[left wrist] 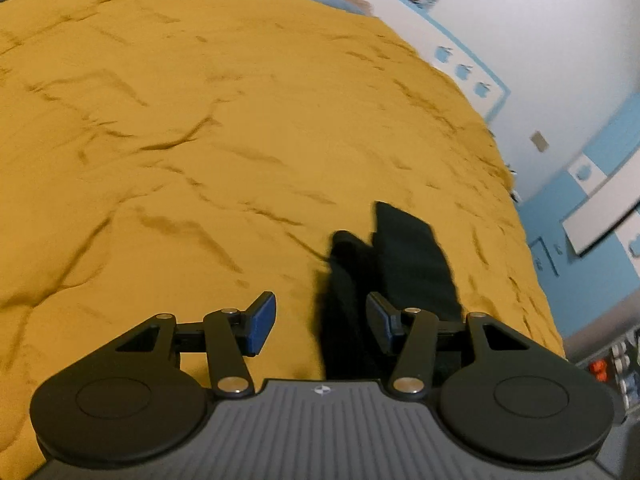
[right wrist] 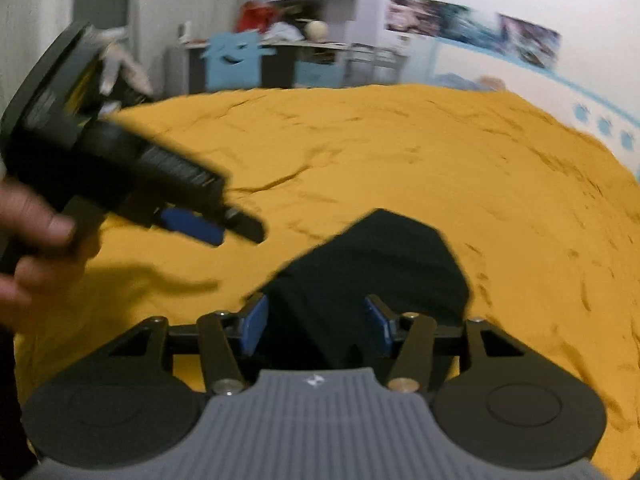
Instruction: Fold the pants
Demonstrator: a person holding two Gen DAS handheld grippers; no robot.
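Over a wrinkled mustard-yellow bed cover (right wrist: 400,152), your bare hand (right wrist: 32,240) at the far left of the right wrist view carries the left gripper (left wrist: 316,322), its blue-padded jaws standing fairly wide with nothing pressed between them; in its own view only the cover and the left edge of the pants lie in the gap. To the right of it, the black fabric pants (right wrist: 372,276) sit as a compact dark bundle on the near part of the bed, a pointed corner aimed away from you. The right gripper (right wrist: 316,330) straddles the bundle's near end, jaws parted, and the pads do not appear to press the cloth, so it seems to be loose. The risk from here: a jaw tip could catch a fold as you pull away and drag the bundle open, or you could pinch the yellow cover along with the pants on any new grasp. Blur hides the exact fold lines. Open bedding spreads to the left and ahead of the bundle, giving ample room; on the right the bed's edge and the white-and-blue wall (left wrist: 560,60) run closer, so work leftward.
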